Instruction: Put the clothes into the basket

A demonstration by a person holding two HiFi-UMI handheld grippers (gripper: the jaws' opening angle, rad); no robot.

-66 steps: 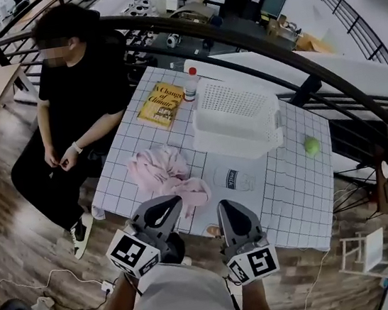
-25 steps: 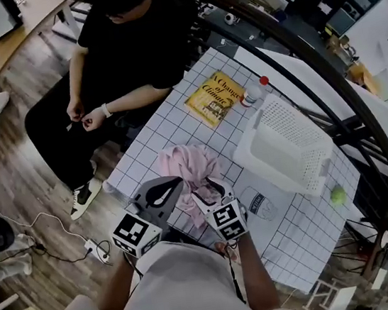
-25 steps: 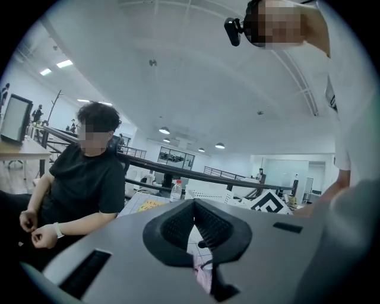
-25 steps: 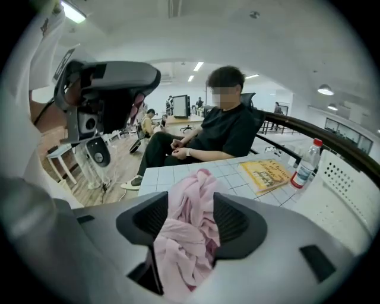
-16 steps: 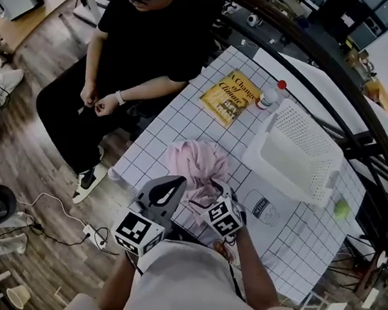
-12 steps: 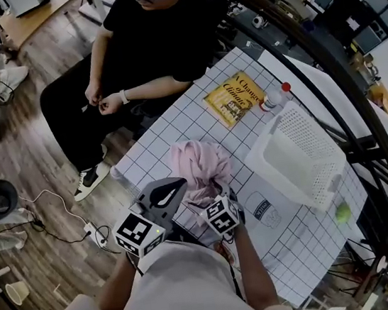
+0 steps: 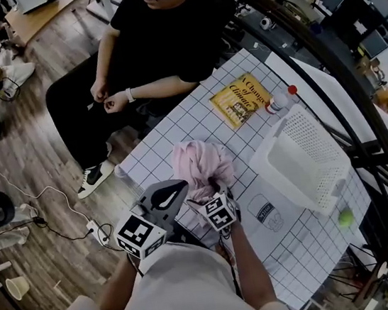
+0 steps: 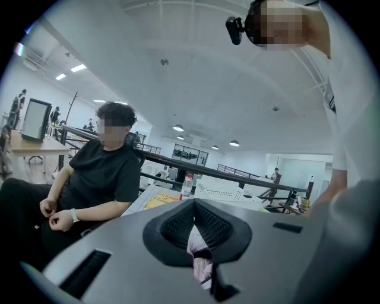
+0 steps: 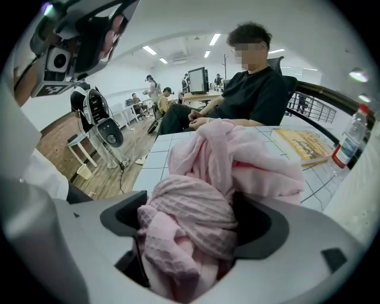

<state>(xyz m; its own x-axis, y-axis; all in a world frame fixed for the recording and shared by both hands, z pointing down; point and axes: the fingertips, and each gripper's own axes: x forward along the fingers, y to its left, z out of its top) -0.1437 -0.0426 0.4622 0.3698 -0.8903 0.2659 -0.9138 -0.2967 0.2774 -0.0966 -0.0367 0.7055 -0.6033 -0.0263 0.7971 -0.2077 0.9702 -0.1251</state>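
Note:
A crumpled pink cloth (image 7: pixel 199 163) lies on the white gridded table (image 7: pixel 169 129), near its front edge. My right gripper (image 7: pixel 214 192) reaches into the cloth's near side. Its jaws are opening, and a bunched fold of the pink cloth (image 9: pixel 237 154) fills the gap between them without being pinched; the right gripper (image 9: pixel 196 222) shows both dark pads beside the fold. My left gripper (image 7: pixel 173 187) hovers just left of the cloth, shut and empty; in its own view the left gripper (image 8: pixel 194 205) has its tips together. The white perforated basket (image 7: pixel 310 163) stands to the right.
A person in black (image 7: pixel 143 50) sits at the table's far left side. A yellow book (image 7: pixel 242 99) and a red-capped bottle (image 7: pixel 281 100) lie beyond the cloth. A green ball (image 7: pixel 345 218) rests past the basket. A dark railing (image 7: pixel 366 155) curves behind the table.
The right gripper has pushed forward into the near side of the pink cloth. The left gripper has stayed beside it. My head view has swung left and drawn closer.

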